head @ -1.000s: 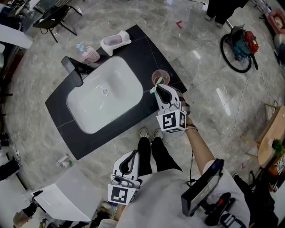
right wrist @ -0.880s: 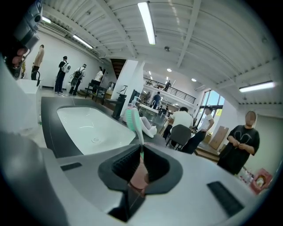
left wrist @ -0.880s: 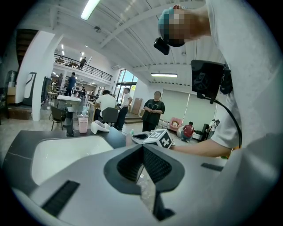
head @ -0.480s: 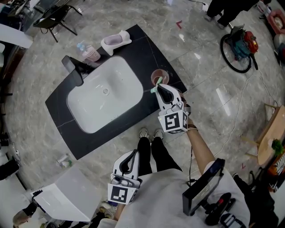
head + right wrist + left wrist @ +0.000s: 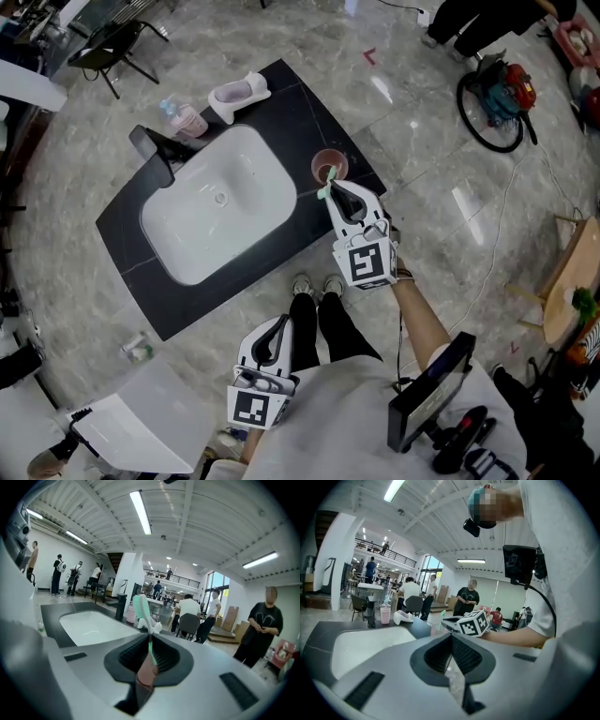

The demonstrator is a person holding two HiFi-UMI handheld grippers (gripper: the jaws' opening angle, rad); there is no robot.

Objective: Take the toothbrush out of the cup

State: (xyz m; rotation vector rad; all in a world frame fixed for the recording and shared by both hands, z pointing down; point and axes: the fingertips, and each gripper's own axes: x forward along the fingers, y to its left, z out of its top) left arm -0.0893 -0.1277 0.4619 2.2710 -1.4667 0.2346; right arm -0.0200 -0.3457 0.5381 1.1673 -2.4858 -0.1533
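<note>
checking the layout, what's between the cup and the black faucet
The white sink basin lies between the cup and the faucet, seen in the head view.

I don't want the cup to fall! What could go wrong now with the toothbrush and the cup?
The pink cup stands close to the counter edge; if the toothbrush catches its rim, the cup might tip over or off. The right gripper pinches only the thin handle, so the brush could perhaps swivel or slip out.

sink: glossy white | counter: matt black | toothbrush: smooth plastic
</note>
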